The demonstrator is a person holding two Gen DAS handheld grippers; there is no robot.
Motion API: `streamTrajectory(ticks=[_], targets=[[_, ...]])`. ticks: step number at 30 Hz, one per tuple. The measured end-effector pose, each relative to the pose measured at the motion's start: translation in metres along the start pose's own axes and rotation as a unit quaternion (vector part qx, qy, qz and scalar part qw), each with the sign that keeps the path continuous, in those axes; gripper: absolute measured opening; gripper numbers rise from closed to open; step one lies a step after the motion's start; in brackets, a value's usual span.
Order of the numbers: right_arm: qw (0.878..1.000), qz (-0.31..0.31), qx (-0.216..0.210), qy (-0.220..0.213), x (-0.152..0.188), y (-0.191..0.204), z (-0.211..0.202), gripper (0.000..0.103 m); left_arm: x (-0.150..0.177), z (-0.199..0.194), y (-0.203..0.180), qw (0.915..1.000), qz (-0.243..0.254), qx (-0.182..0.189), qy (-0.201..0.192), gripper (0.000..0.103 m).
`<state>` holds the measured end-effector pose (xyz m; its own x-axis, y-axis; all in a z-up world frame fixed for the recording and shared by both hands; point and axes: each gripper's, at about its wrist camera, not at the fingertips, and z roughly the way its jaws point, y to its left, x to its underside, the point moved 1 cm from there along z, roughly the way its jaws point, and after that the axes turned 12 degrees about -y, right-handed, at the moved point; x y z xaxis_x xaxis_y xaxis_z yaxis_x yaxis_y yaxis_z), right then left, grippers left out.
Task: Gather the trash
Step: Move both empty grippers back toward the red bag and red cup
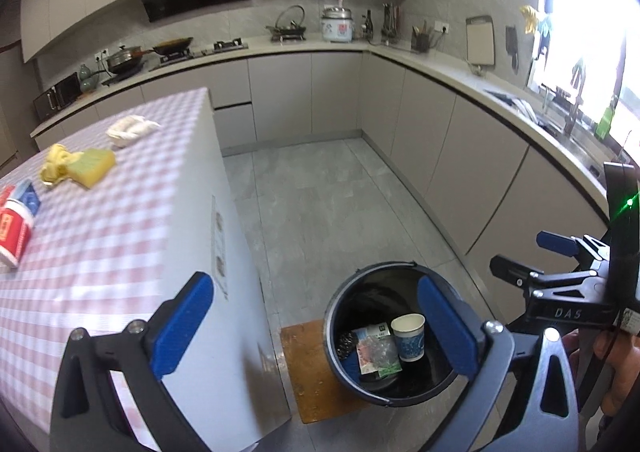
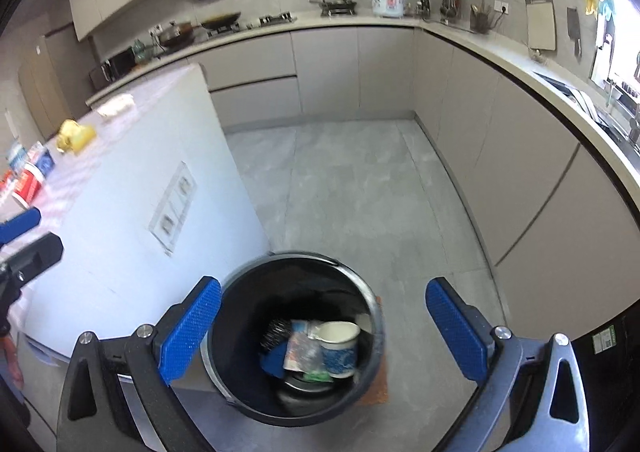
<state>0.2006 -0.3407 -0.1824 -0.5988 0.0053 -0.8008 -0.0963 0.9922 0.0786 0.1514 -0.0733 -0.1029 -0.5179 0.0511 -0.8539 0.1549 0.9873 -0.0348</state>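
Black and round, the plastic trash bucket stands on the grey tiled floor, partly on a small brown mat, just beside the white end of a kitchen island. Inside it lie a white paper cup with a blue pattern, standing upright in the left wrist view, a crumpled printed plastic wrapper touching it, and a dark metal scouring ball against the bucket's wall. The left gripper hangs above the bucket with its 2 blue-padded jaws spread wide and nothing between the pads; 1 finger overlaps the island's edge in that view, the other the bucket's rim. The right gripper is likewise spread wide and empty, pointing down at the bucket, which sits between its fingers in the right wrist view. On the island's pink-and-white checked cloth remain a yellow sponge, a crumpled yellow rag touching it, a white wad of cloth or paper and a red-and-white cup lying on its side.
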Motion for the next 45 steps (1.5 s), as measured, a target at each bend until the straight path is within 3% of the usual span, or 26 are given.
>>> streamTrajectory(ticks=[13, 20, 36, 45], targets=[[0.999, -0.03, -0.021, -0.039, -0.038, 0.11, -0.035, 0.103, -0.009, -0.056, 0.089, 0.9981, -0.031, -0.036, -0.041, 0.103], [0.995, -0.035, -0.055, -0.073, -0.047, 0.176, -0.048, 0.103, -0.006, -0.091, 0.152, 0.9947, -0.055, -0.058, -0.064, 0.103], [0.991, -0.069, -0.094, -0.058, -0.05, 0.337, -0.059, 0.103, 0.015, -0.164, 0.285, 0.9854, -0.076, -0.127, -0.084, 0.103], [0.986, -0.096, -0.119, -0.074, -0.049, 0.427, -0.067, 0.103, 0.031, -0.191, 0.359, 0.9812, -0.087, -0.152, -0.081, 0.103]])
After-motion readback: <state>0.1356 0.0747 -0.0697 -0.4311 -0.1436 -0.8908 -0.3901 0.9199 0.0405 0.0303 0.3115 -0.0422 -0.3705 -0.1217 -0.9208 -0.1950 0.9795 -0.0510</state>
